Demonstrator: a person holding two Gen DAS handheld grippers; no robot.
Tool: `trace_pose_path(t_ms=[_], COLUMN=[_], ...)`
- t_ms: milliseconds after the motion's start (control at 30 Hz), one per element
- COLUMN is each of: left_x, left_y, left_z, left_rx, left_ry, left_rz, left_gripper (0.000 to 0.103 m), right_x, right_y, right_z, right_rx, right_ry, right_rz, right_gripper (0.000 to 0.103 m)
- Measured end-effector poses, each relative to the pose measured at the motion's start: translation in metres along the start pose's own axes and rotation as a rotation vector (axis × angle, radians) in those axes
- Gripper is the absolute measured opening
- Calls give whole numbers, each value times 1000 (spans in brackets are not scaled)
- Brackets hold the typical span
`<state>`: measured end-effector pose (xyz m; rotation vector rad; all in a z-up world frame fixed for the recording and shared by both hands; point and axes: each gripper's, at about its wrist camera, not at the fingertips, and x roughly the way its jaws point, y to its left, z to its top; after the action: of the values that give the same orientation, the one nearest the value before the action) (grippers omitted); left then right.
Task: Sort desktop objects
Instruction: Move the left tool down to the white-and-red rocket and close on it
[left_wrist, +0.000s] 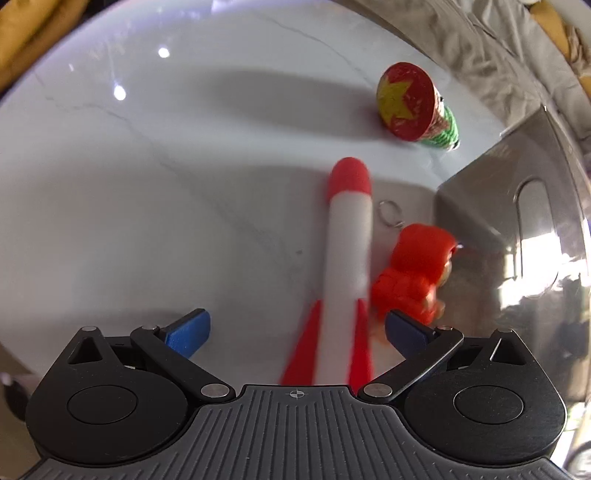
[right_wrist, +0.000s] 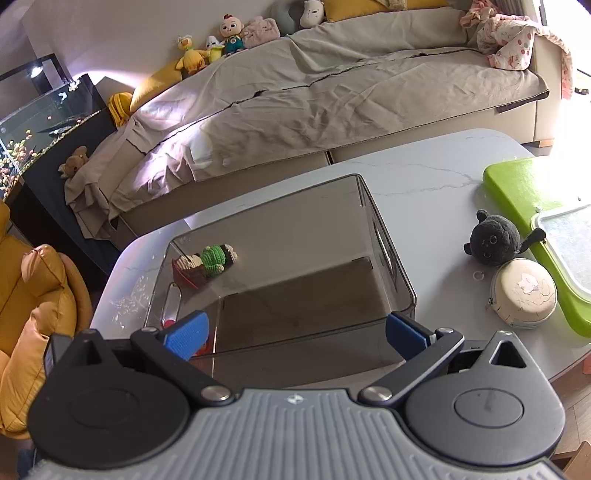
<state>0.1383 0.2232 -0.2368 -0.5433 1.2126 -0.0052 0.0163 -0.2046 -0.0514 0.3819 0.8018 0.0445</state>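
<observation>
Clear bin (right_wrist: 391, 258) holds nothing; both tools (left_wrist: 295, 328) (right_wrist: 295, 332) spread, gripping nothing.

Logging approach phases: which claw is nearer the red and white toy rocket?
Left. The left claw is open right over the toy rocket, whose tail lies between its tips. The right claw hangs open over the clear bin, rocket out of its view.
</observation>
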Motion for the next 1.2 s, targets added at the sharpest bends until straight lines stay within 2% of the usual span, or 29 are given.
trace_pose_path(t_ms=[100, 167, 267, 400, 500, 600, 667, 733, 833, 867, 900, 933, 967, 1000, 1067, 1100, 1200], left_x=[5, 9, 13, 23, 22, 12, 11, 11, 10, 9, 8, 8, 9, 7, 1, -3, -15], left_y=[13, 18, 15, 5, -6, -14, -12, -9, -14, -16, -17, -18, -17, -16, -14, -14, -16], left_z=[14, 21, 26, 27, 28, 25, 24, 23, 22, 22, 23, 24, 25, 23, 17, 12, 2], left_rx=[-127, -185, -175, -142, -87, -5, 2, -13, 16, 32, 46, 54, 50, 47, 51, 62, 106], left_ry=[0, -1, -27, -21, -35, -73, -65, -42, -51, -61, -64, -49, -20, 9, 50, 57, 84], left_rz=[-188, -258, -243, -238, -170, -51, -46, -82, -47, -20, 11, 31, 26, 5, -35, -57, -109], left_gripper=[103, 103, 103, 103, 103, 103, 103, 103, 100, 93, 83, 55, 56, 61, 89, 93, 93], right_x=[0, 0, -1, -1, -1, -1, -1, 0, 3, 5, 6, 6, 5, 4, 2, 1, -1], right_y=[0, -1, -2, -8, -12, -18, -21, -24, -28, -29, -29, -29, -29, -28, -29, -30, -36], right_z=[-1, -1, -3, -3, -4, -5, -5, -6, -7, -8, -8, -9, -9, -10, -11, -10, -10], right_rx=[-8, -16, -19, 0, 10, 20, 28, 36, 55, 63, 67, 66, 63, 59, 52, 55, 79], right_ry=[3, -2, -16, -42, -42, -33, -32, -30, -13, -6, 0, 3, 5, 4, 0, -3, -8], right_rz=[-2, -5, -11, -12, -17, -24, -25, -28, -29, -29, -27, -25, -24, -26, -30, -31, -33], right_gripper=[103, 103, 103, 103, 103, 103, 103, 103, 103, 103, 103, 103, 103, 103, 103, 103, 103])
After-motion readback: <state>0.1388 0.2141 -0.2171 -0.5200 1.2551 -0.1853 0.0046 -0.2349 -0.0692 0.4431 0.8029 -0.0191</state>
